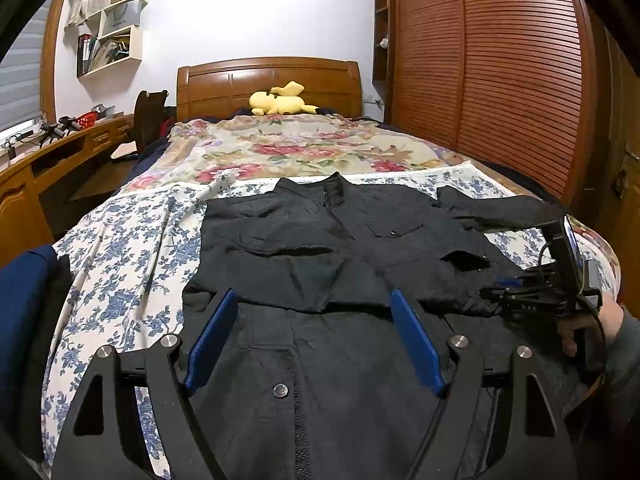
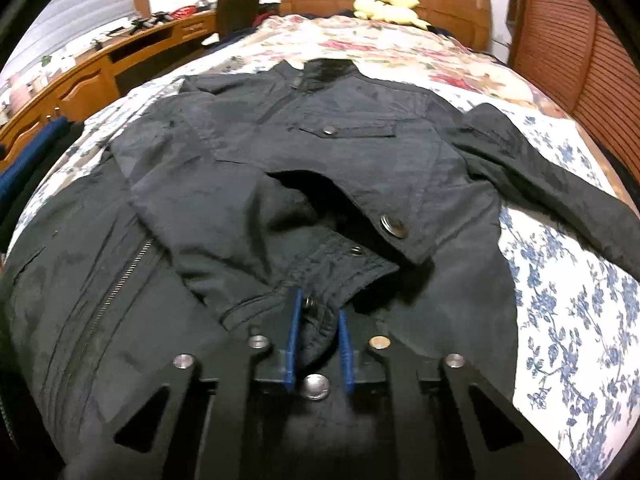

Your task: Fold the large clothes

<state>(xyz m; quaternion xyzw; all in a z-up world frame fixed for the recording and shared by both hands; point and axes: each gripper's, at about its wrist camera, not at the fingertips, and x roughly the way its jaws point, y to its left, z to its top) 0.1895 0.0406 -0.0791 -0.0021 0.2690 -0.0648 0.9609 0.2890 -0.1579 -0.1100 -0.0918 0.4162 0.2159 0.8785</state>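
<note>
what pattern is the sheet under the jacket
White with blue flowers; the sheet under the jacket shows best in the right wrist view.

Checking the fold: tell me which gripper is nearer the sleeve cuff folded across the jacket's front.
Right. The right gripper is shut on the sleeve cuff itself. The left gripper hangs open over the black jacket near its hem, holding nothing.

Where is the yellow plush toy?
In both views the yellow plush toy lies at the far end of the bed, against the wooden headboard, beyond the black jacket.
</note>
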